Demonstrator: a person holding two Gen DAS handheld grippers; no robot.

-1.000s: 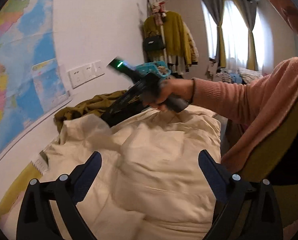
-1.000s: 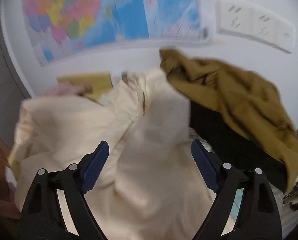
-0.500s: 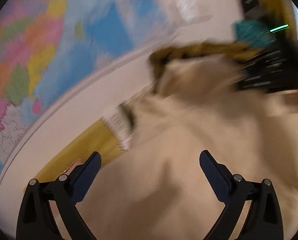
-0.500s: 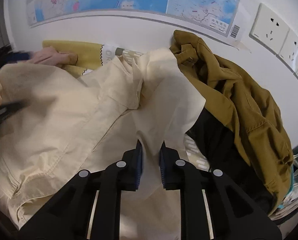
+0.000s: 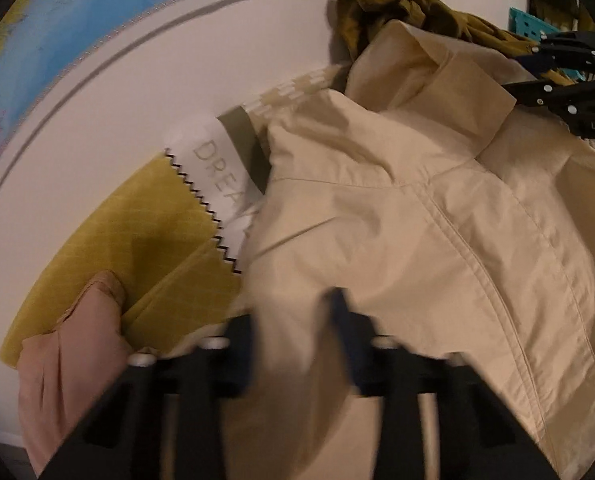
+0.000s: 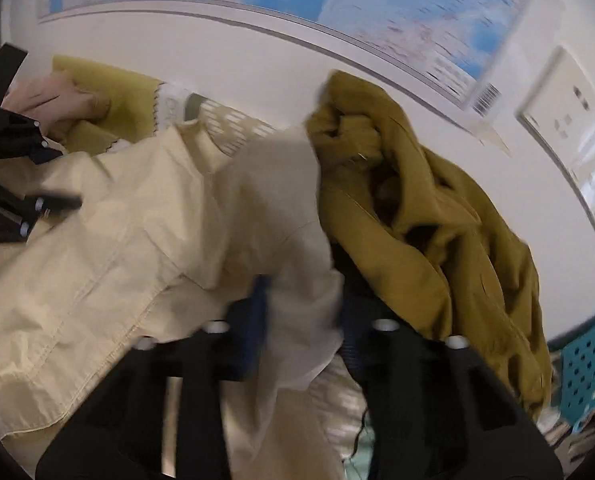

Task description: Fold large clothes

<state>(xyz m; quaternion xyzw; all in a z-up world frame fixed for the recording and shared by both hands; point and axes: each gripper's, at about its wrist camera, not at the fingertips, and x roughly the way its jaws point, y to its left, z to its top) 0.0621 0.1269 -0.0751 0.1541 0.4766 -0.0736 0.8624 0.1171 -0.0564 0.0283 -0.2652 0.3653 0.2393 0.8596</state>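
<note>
Left gripper (image 5: 295,328), blurred, jaws closing with a fold of the cream jacket (image 5: 417,232) bunched between the dark pads. Just ahead of the fingertips: the jacket's shoulder seam and yoke; farther ahead and to the right: its turned-down collar (image 5: 453,80). Left of the jaws: a pink garment (image 5: 69,360) lying on a mustard-yellow cloth (image 5: 129,240) with a zigzag edge, adjoining a white printed panel (image 5: 217,168). Far ahead, against the white wall: an olive-brown garment (image 5: 401,4), heaped just behind the collar. At upper right, the right gripper (image 5: 537,64), seen side-on at the collar end of the jacket. Above the wall strip: a wall map (image 5: 77,20). Right gripper (image 6: 303,312), jaws drawn close and clamped on a pale fold of the cream jacket (image 6: 137,220), the fabric spilling toward the camera between the pads. Left of the jaws: the jacket body, spread across a patterned bedcover (image 6: 237,128). Right of the jaws: the olive-brown garment (image 6: 409,208), crumpled, touching the jacket's edge. Far right: a teal perforated basket (image 6: 585,364). At far left: the left gripper (image 6: 29,184), resting on the jacket.
</note>
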